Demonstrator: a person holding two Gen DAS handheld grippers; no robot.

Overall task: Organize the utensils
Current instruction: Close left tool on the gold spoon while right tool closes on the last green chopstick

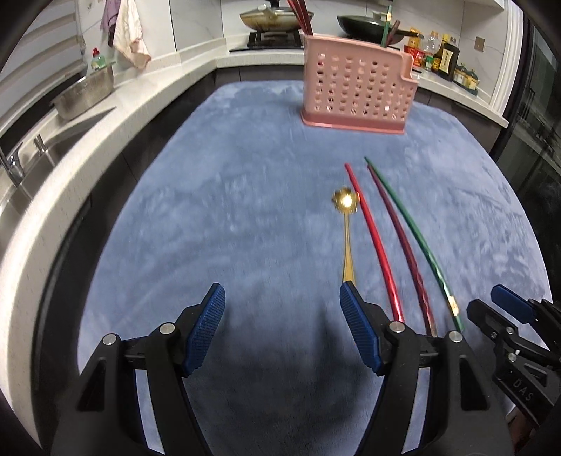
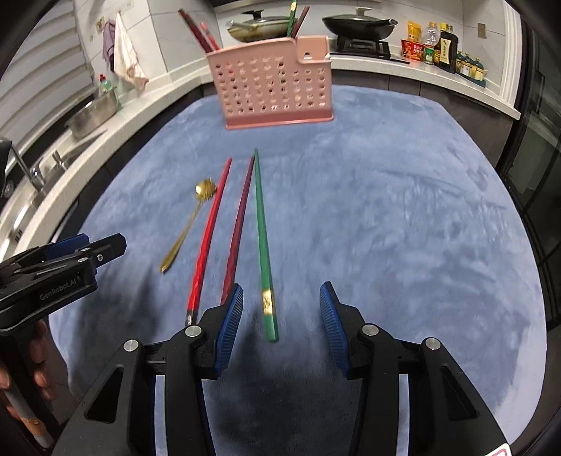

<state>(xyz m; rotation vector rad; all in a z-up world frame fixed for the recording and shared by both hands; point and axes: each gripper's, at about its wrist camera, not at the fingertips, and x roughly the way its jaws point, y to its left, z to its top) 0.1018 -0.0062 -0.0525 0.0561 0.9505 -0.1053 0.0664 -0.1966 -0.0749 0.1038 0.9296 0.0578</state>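
Note:
On the blue cloth (image 1: 245, 210) lie a gold spoon (image 1: 345, 238), a red chopstick (image 1: 371, 242), a maroon chopstick (image 1: 403, 252) and a green chopstick (image 1: 413, 242), side by side. My left gripper (image 1: 280, 291) is open and empty, its right finger just over the spoon's handle end. My right gripper (image 2: 282, 291) is open low over the cloth. The green chopstick (image 2: 261, 224) has its thick end between the jaws, untouched. The maroon chopstick (image 2: 240, 224) passes under the left finger. A pink perforated holder (image 2: 273, 87) at the far side has chopsticks standing in it.
A white counter runs around the table, with a sink and tap (image 1: 14, 168), a steel basin (image 1: 84, 94), pans on a stove (image 2: 357, 24) and bottles (image 2: 445, 49). A hand (image 2: 38, 350) holds the left gripper (image 2: 87, 249). The cloth to the right of the chopsticks is bare.

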